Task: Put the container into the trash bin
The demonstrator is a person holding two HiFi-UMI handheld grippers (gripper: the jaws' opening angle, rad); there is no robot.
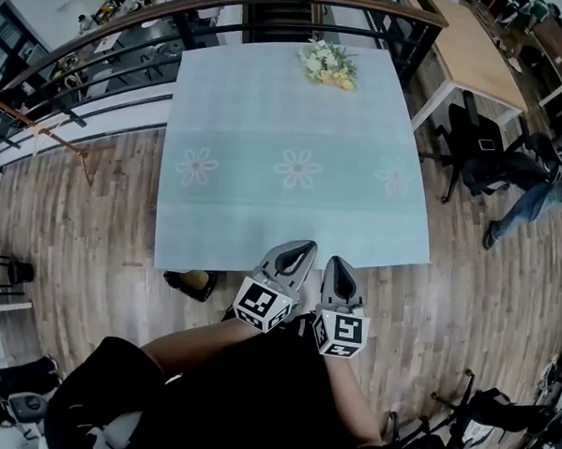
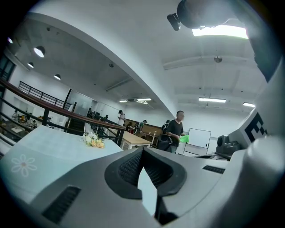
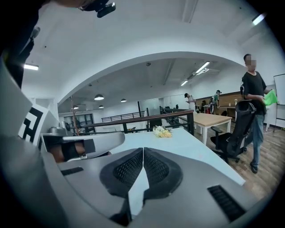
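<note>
Head view: left gripper [image 1: 303,250] and right gripper [image 1: 339,265] (both closed, empty) by table [image 1: 263,209] edge.

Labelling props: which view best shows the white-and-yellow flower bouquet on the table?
Head view: the white-and-yellow flower bouquet lies unobstructed from above at the far edge of the pale blue table. Both gripper views show it small, distant, side-on.

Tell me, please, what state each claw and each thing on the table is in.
left claw: shut, nothing in it
right claw: shut, nothing in it
tablecloth: spread flat
flowers: lying near its far edge
</note>
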